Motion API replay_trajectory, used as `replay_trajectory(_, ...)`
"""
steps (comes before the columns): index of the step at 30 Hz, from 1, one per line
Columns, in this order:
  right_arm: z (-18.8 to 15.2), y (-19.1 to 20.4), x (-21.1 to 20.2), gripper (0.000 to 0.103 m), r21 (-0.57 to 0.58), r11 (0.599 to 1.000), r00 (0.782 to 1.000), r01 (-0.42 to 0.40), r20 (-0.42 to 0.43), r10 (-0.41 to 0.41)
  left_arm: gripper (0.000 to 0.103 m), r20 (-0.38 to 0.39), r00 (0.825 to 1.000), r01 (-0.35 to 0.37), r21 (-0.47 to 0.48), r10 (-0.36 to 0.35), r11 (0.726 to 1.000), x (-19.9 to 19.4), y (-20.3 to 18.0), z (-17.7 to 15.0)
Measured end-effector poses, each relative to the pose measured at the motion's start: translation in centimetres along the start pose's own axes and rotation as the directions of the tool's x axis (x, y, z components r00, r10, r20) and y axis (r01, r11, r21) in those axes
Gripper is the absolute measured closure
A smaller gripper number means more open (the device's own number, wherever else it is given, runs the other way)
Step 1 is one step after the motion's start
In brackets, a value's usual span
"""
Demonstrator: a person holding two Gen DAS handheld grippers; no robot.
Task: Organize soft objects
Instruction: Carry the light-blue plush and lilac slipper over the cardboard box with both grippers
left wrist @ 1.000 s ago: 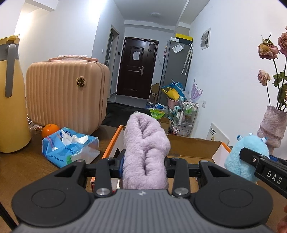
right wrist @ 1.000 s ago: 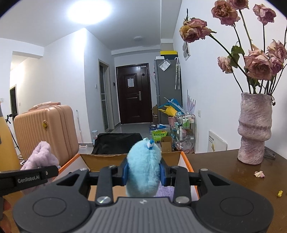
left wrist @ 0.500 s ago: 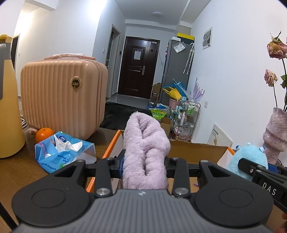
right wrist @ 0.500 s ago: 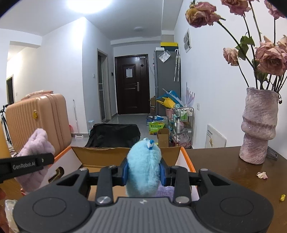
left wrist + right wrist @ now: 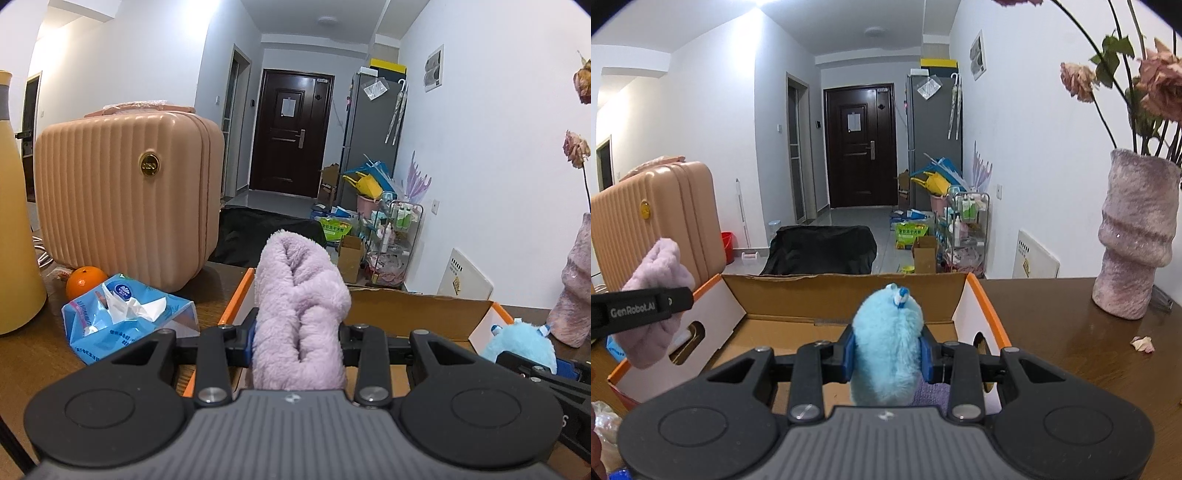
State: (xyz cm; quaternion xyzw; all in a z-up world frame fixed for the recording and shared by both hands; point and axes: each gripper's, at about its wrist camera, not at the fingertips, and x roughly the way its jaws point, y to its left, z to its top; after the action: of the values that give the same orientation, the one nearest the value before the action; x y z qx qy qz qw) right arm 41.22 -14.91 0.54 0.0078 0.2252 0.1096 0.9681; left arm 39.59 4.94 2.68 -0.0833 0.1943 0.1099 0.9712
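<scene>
The left claw (image 5: 299,338) is clamped tight on a folded lilac fleece cloth (image 5: 301,306), which stands up between its pads and bulges above them. The right claw (image 5: 886,356) is closed just as firmly on a fluffy blue plush toy (image 5: 888,343), the fur squeezed in at both sides. Both claws hang over the near part of an open cardboard box (image 5: 846,286) with orange edges; the box floor lies directly ahead of and below each claw. Just under the right claw, beside the toy, a bit of purple fabric (image 5: 931,393) shows inside the box, so I judge one soft thing may already be put away, though too little of it shows to be sure.

Neither the cloth nor the toy is down in the box yet, so the job looks partly done: both are gathered and brought to the box, and what remains is lowering and letting go. To the left of the left claw, on the bench (image 5: 33,358), sit a tissue pack (image 5: 129,317), an orange (image 5: 85,281) and a peach case (image 5: 125,199); to the right of the right claw stands a vase (image 5: 1137,236).
</scene>
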Motion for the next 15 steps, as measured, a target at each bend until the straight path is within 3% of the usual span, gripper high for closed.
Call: replay_trajectory(15, -0.5, -0.7, 1.2, 0.071, 0.03, 1.0, 0.999, -0.001, -0.034, 0.002, 0.067, -0.034, 0.999, -0.01, 0.075, 0.012, 0.997, 2.2, -0.7, -1.4)
